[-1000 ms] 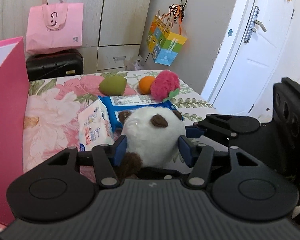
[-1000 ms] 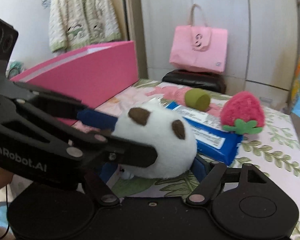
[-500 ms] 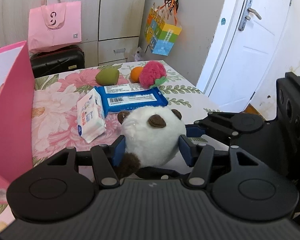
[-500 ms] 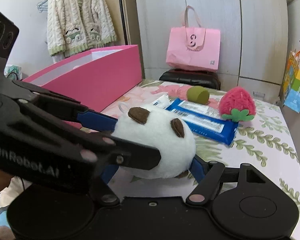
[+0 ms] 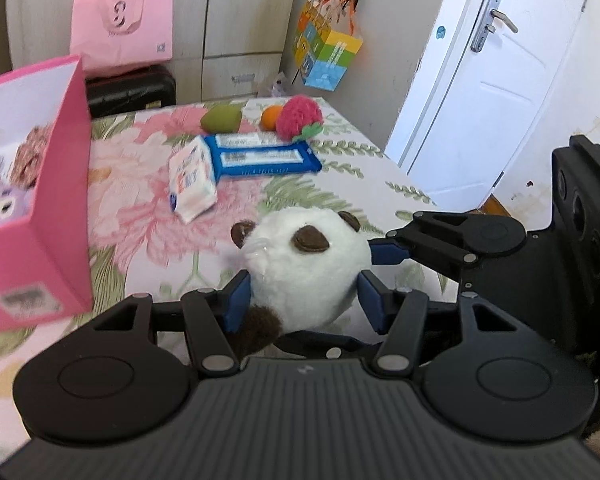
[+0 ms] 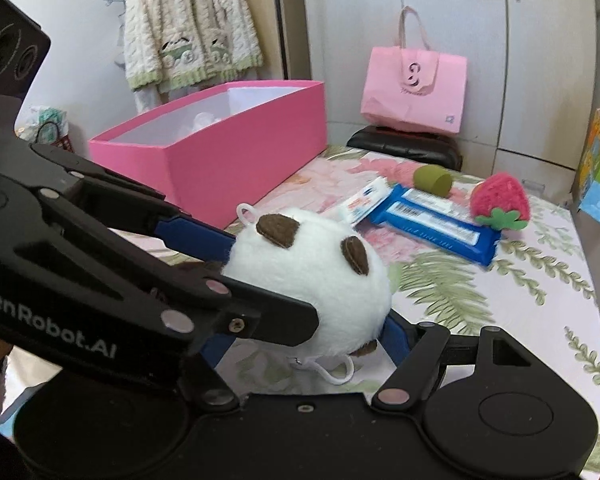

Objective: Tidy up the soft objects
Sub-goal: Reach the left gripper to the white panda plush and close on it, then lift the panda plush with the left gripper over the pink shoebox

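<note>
A white plush panda ball (image 5: 306,270) with brown ears is held above the floral table by both grippers. My left gripper (image 5: 304,300) is shut on it from my side, and my right gripper (image 6: 300,332) is shut on it from the right; the panda also shows in the right wrist view (image 6: 312,292). The pink storage box (image 5: 48,216) stands at the left with plush toys (image 5: 4,200) inside; it shows too in the right wrist view (image 6: 228,148). A pink plush strawberry (image 5: 298,118) lies at the table's far end.
On the floral table (image 5: 140,216) lie a blue wipes pack (image 5: 260,156), a small white tissue pack (image 5: 192,180), a green avocado-shaped toy (image 5: 220,117) and an orange ball (image 5: 271,117). A black suitcase (image 5: 132,88) with a pink bag (image 5: 120,36) stands behind. A white door (image 5: 492,80) is at the right.
Both grippers have lifted the panda up and back from the table items. The view has tilted down, and the inside of the pink box now shows at the left.
</note>
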`<act>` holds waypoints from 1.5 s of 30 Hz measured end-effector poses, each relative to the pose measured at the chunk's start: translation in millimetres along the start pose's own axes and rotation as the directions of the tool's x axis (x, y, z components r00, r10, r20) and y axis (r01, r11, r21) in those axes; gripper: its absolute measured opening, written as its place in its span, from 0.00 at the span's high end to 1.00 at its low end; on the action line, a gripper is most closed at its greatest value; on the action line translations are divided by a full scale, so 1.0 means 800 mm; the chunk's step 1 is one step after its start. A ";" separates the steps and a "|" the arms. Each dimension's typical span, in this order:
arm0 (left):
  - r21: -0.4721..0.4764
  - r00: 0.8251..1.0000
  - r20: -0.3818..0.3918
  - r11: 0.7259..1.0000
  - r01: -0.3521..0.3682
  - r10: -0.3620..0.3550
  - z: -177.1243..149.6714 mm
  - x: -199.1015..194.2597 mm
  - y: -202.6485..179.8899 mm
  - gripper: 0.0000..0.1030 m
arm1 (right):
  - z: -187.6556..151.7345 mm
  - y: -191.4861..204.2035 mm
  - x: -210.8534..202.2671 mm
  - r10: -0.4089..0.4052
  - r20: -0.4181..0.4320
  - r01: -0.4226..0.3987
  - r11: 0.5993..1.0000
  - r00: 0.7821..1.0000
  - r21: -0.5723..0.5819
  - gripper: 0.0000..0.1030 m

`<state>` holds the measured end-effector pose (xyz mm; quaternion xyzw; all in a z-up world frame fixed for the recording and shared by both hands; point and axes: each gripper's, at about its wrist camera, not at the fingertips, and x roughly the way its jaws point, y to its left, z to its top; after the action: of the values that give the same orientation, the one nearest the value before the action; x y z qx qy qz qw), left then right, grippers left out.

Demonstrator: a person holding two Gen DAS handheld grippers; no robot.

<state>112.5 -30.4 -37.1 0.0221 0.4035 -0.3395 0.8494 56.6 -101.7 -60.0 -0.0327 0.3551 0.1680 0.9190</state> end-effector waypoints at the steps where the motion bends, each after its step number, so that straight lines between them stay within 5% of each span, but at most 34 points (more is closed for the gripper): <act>1: -0.009 1.000 -0.007 1.000 0.001 -0.001 -0.003 -0.005 0.002 0.46 | 0.001 0.005 -0.002 0.006 -0.010 -0.006 1.000 1.000 -0.008 0.24; 18: -0.109 0.999 -0.047 0.994 -0.033 0.028 -0.035 -0.123 0.042 0.46 | 0.041 0.113 -0.036 0.130 -0.079 -0.142 0.972 0.988 -0.188 0.24; 26: -0.147 0.994 0.044 0.985 -0.095 0.102 -0.017 -0.171 0.077 0.44 | 0.082 0.158 -0.042 0.153 0.042 -0.133 0.941 0.987 -0.310 0.23; 35: -0.170 0.967 0.189 0.976 -0.137 0.169 0.043 -0.189 0.136 0.43 | 0.162 0.150 -0.007 0.177 0.171 -0.122 0.949 0.969 -0.290 0.23; 45: -0.340 0.929 0.238 0.920 -0.193 0.282 0.085 -0.154 0.241 0.42 | 0.248 0.129 0.111 0.333 0.155 -0.272 0.909 0.930 -0.315 0.22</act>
<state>218.4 165.5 49.2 -0.1113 0.3210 -0.1646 0.9260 211.0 56.2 35.2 -0.0930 0.2307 0.3615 0.8986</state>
